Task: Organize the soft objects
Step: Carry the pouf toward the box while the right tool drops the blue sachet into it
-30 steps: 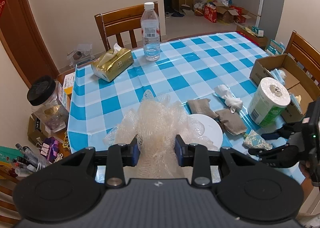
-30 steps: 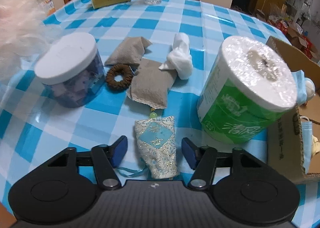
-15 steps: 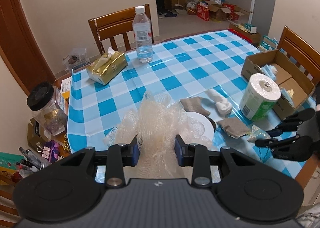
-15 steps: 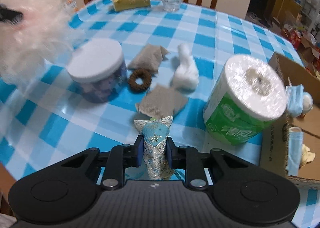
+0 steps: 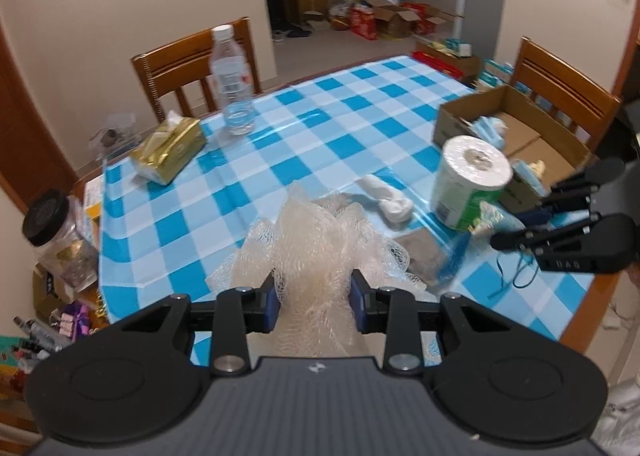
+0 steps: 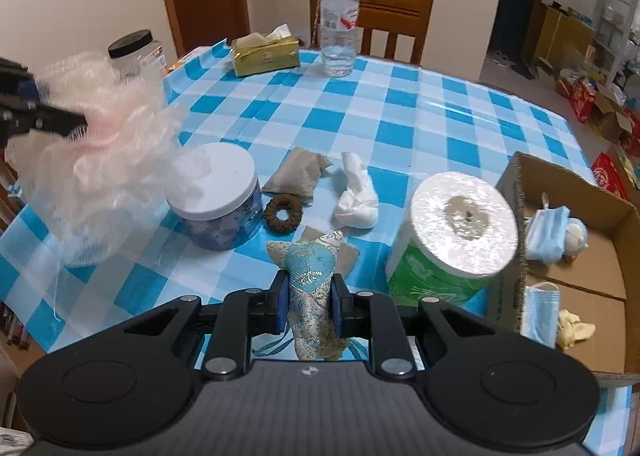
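The left gripper (image 5: 314, 306) has its jaws clamped on a fluffy net sponge (image 5: 316, 240), held above the checked desk (image 5: 360, 116). The right gripper (image 6: 309, 310) jaws are pressed together on a shiny embroidered pouch (image 6: 310, 280), lifted beside the paper roll (image 6: 452, 232).

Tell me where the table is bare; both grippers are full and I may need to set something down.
Widest bare patch: the checked cloth between the water bottle, the cardboard box and the toilet roll. A smaller gap lies between the tissue pack and the white-lidded jar. Crowded: around the jar, grey pouch, hair tie and white cloth.
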Demonstrator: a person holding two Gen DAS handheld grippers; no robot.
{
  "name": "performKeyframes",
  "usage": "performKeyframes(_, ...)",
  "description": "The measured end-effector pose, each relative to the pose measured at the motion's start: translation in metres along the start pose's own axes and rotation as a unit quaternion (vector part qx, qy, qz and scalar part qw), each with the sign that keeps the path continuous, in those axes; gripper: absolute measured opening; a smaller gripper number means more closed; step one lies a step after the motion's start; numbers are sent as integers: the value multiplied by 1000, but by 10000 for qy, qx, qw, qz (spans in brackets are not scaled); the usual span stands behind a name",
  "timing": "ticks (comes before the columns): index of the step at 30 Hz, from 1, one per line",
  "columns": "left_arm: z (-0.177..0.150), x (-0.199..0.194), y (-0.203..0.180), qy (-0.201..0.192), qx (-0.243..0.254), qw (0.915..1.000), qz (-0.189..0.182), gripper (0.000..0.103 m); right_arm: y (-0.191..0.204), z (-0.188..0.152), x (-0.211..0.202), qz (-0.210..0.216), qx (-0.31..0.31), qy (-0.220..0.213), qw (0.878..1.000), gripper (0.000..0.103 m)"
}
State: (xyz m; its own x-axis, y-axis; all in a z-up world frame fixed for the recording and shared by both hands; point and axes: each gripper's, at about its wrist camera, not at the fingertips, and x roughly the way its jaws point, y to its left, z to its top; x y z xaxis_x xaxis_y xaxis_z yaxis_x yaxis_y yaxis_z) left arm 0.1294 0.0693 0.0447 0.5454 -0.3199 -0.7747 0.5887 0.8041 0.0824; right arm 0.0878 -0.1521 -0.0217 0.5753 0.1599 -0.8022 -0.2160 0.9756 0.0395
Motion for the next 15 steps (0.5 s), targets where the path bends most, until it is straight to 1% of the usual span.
performKeyframes(3,4,-2,-12,1,170,9997,-157,33,-5,-1,-14,-118,-67,-82,9999,25)
performKeyframes(7,15,-7,-35,-54,394,9987,-330,33,-23,-3,-32,-272,-2,-216,9994,25)
performKeyframes(11,33,-8,-62,-149,539,9974,-465,33,-59,-9,-49,-454,127,-312,9984,25)
performKeyframes(15,57,-4,-98,-269,589,9963,-557,33,-101,-17,-62,-592,168,-378,9974,25)
